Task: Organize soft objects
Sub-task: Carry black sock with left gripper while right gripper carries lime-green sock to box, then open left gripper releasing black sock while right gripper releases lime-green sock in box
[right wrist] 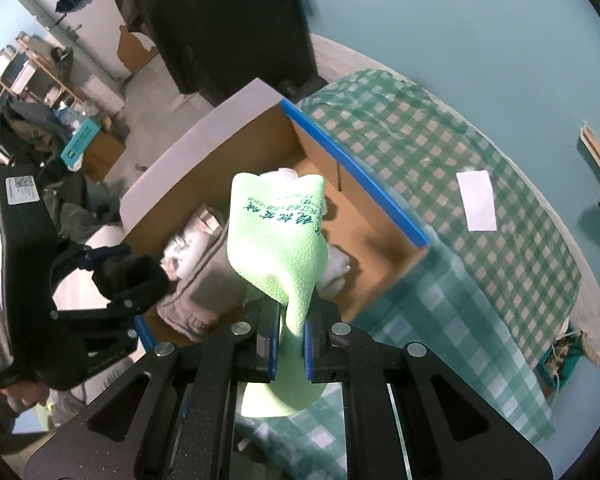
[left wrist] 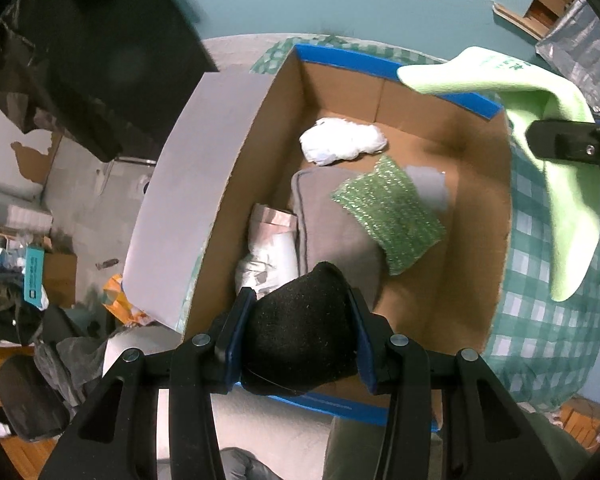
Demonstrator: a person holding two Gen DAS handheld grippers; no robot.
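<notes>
My left gripper [left wrist: 298, 334] is shut on a black sock [left wrist: 300, 316] and holds it over the near edge of an open cardboard box [left wrist: 476, 248]. My right gripper [right wrist: 291, 340] is shut on a light green sock [right wrist: 278, 240] with printed text, held above the box's right side; the sock also shows in the left wrist view [left wrist: 556, 168]. Inside the box lie a grey cushion [left wrist: 332, 224], a green sparkly sponge [left wrist: 392, 216], a white crumpled bag [left wrist: 340, 142] and a pale rolled bundle [left wrist: 268, 248].
The box [right wrist: 364, 280] has blue-taped edges [right wrist: 348, 168] and stands on a green checked cloth [right wrist: 480, 280]. A white paper slip [right wrist: 478, 202] lies on the cloth. A dark cabinet [right wrist: 228, 20] and floor clutter [right wrist: 40, 120] are to the left.
</notes>
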